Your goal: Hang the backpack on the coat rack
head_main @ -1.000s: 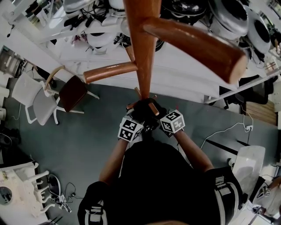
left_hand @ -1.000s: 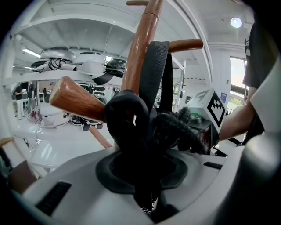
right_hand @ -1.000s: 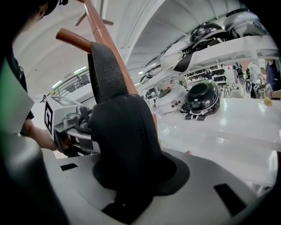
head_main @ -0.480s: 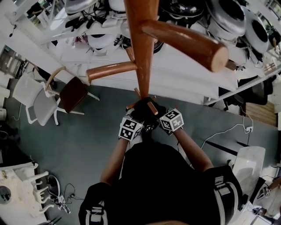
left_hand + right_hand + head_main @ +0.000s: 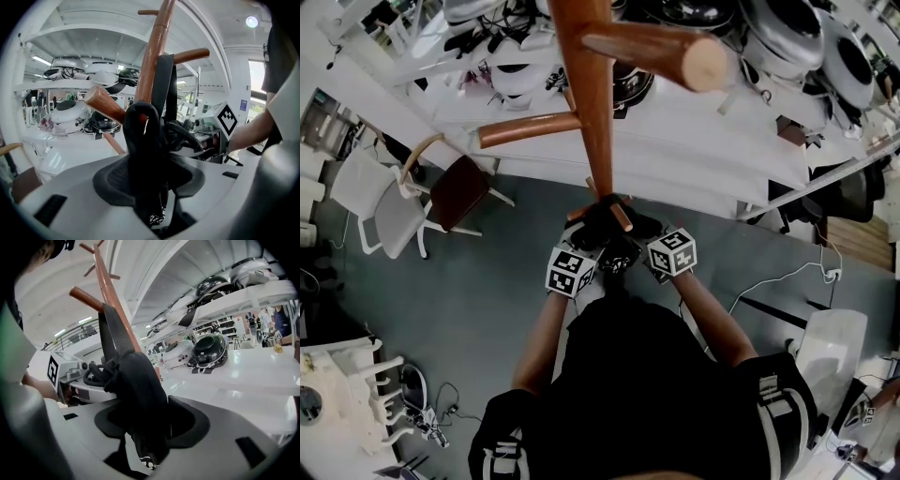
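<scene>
Pulling back now could snag the fabric and drag the loop (image 5: pixel 140 111) along the peg (image 5: pixel 108 104) and off its end. The left gripper (image 5: pixel 151 199) and right gripper (image 5: pixel 146 436) have just been spreading their jaws, which stand wide and slack with black cloth between them. The backpack (image 5: pixel 609 227) is black, soft and bunched, hanging against the rack (image 5: pixel 592 112) pole at mid-frame in the head view

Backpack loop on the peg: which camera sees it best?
The left gripper view: the loop curls over the peg up close. In the right gripper view the backpack body covers it; in the head view it's too small to see.
</scene>
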{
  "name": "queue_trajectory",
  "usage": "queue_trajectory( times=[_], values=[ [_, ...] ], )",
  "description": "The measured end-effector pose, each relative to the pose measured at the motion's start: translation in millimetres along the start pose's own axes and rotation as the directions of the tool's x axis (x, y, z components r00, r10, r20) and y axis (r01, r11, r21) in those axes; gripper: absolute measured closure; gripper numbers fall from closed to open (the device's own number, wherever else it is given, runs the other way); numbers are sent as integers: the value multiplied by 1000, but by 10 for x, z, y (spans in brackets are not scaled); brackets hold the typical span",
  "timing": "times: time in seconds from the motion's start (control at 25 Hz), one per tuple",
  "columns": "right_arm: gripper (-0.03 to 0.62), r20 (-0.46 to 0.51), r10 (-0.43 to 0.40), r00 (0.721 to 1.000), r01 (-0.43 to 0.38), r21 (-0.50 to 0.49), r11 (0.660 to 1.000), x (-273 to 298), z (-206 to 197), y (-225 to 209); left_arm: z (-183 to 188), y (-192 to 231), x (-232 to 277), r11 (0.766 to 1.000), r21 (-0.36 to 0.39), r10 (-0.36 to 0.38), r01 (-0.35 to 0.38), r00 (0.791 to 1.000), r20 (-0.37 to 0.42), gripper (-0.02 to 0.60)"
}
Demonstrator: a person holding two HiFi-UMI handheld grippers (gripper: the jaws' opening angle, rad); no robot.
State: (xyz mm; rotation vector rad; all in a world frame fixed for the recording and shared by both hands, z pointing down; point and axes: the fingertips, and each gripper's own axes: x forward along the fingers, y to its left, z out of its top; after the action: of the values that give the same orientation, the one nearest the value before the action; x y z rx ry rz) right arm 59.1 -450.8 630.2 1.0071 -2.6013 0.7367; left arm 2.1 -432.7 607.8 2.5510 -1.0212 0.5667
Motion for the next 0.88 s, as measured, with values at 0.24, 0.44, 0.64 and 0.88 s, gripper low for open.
queue_trajectory(
  times=[0.24,0.44,0.64,0.88],
  values=[
    [362,29,-8,1000,8,-6,1000,-247,-60,68,-101,-129,-183,1000,12,27,-26,1000,-16,397],
    [364,10,-14,1000,15,-54,998,-483,-210,155,-187,-267,-367,999,-10,51,-51,999,-5,397],
    [370,-26,-6,1000,4,-62,998,-681,-438,278,-336,-437,-504,996,-38,76,-76,997,-9,397],
    [502,-64,-32,997,26,-99,995,-900,-723,425,-487,-671,-685,994,-58,95,-95,995,-3,397]
  ],
)
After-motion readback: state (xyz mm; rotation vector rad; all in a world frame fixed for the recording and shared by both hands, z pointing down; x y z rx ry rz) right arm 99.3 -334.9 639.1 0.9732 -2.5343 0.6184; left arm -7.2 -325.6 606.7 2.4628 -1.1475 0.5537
